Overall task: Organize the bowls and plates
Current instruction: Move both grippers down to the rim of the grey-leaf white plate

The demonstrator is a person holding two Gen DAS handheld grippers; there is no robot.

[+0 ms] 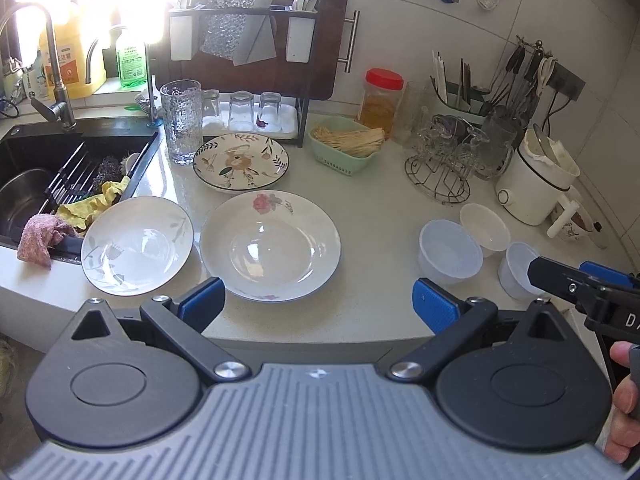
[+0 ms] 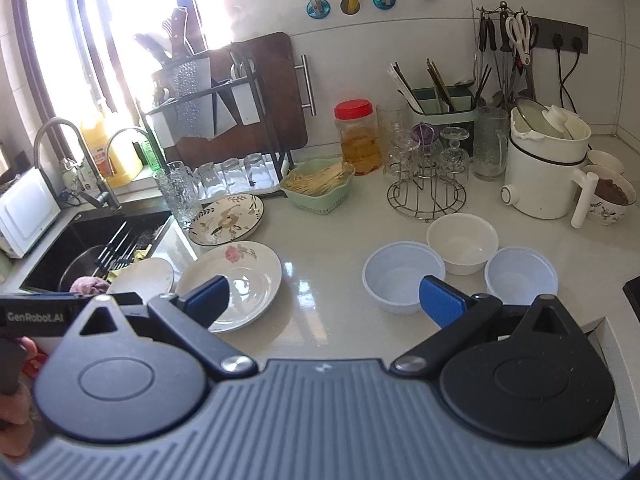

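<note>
White tiled wall (image 2: pixel 440 40); window (image 2: pixel 120 20) perhaps overexposed.

Left gripper (image 1: pixel 318 306), right gripper (image 2: pixel 324 300): jaws wide apart, empty.

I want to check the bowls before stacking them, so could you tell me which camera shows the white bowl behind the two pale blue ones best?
The right wrist view: the white bowl is near centre, its whole rim visible. The left wrist view shows it smaller, off to the right.
</note>
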